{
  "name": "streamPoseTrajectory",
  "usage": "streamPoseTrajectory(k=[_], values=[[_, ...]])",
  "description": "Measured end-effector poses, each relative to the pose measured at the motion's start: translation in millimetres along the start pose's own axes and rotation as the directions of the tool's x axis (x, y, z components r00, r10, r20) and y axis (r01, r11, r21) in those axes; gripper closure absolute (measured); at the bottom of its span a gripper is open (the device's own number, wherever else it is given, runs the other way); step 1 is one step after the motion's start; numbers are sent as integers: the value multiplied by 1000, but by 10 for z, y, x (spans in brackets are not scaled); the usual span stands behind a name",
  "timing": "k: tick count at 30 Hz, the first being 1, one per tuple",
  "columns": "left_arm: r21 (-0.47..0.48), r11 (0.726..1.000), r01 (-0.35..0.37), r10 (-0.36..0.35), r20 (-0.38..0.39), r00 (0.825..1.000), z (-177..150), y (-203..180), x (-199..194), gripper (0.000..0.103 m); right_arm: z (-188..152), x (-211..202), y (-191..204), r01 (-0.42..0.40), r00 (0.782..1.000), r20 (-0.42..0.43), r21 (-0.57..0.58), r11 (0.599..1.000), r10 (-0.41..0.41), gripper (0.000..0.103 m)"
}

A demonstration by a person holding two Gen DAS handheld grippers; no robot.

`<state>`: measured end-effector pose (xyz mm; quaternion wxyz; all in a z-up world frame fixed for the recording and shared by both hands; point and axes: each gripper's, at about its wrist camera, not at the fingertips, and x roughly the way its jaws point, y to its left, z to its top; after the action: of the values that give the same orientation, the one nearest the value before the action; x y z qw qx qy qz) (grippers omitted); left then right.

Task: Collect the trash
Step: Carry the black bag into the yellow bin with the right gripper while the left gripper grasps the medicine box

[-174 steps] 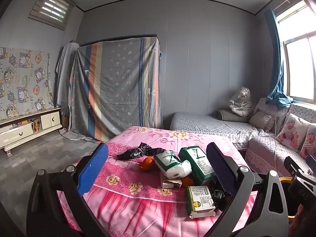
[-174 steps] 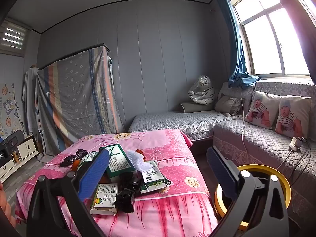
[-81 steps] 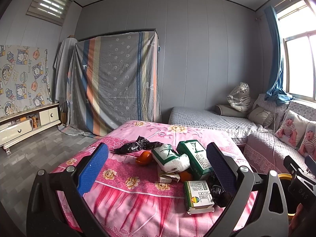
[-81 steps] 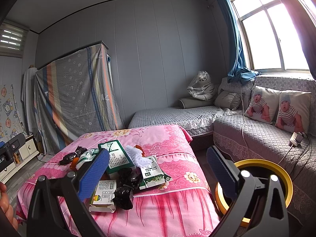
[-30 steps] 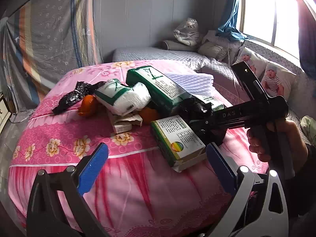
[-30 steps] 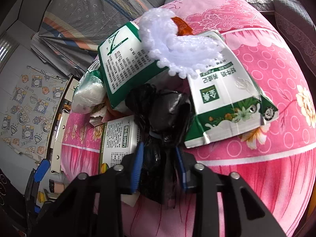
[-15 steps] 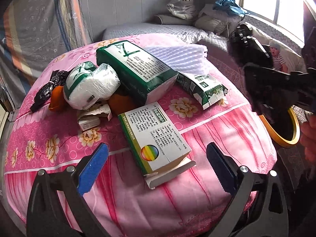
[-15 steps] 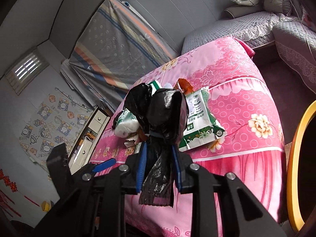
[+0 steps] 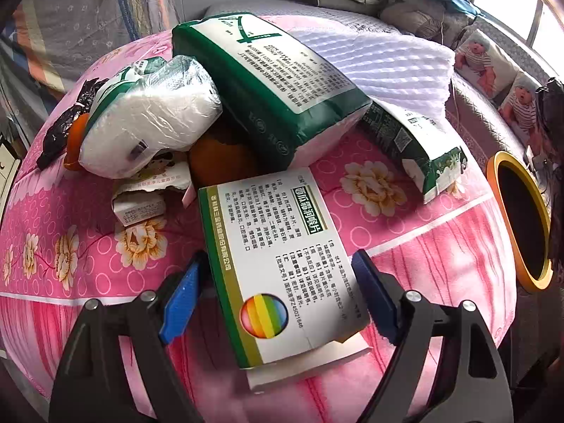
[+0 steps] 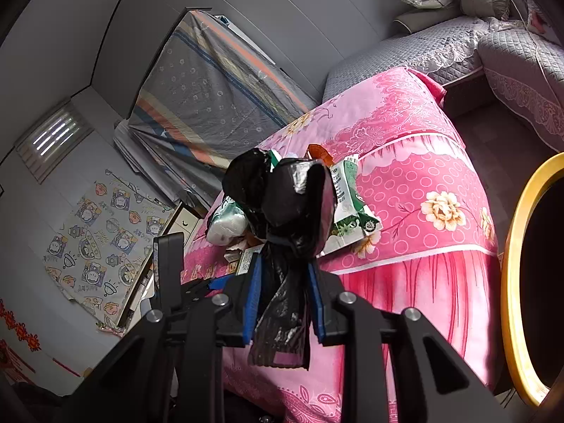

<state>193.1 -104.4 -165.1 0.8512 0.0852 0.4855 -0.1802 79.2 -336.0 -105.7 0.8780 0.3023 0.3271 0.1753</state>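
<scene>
A white and green box with a rainbow circle [image 9: 282, 246] lies at the near edge of the pink-covered table [image 9: 70, 246]. My left gripper [image 9: 278, 296] straddles it, one blue pad on each long side. Its jaws are closing and the pads do not press on the box. My right gripper [image 10: 283, 303] is shut on a knotted black plastic bag [image 10: 282, 201], held in the air off the table's corner. A yellow-rimmed bin [image 10: 511, 246] stands on the floor to its right.
Behind the box lie a green and white pack [image 9: 268, 81], a wrapped white roll [image 9: 151, 116], a white foam sheet [image 9: 387, 67], a green pouch [image 9: 416, 141], an orange [image 9: 218, 162] and a torn carton [image 9: 144, 201]. The bin [image 9: 493, 176] stands beside the table; a grey sofa [image 10: 521, 56] is beyond.
My left gripper has dropped toward the rainbow box and its jaws have narrowed around it. My right gripper has lifted the black bag off the pile and away from the table.
</scene>
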Motion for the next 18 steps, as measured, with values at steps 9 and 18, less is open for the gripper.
streamPoseTrajectory(k=[9, 18], values=[[-40, 999, 34, -31, 56, 998, -148, 235, -217, 37, -54, 20, 138, -2, 1000, -17, -23, 1000, 2, 80], [-34, 990, 135, -111, 388, 915, -626, 540, -1144, 37, -189, 127, 127, 6, 997, -73, 10, 1000, -5, 80]])
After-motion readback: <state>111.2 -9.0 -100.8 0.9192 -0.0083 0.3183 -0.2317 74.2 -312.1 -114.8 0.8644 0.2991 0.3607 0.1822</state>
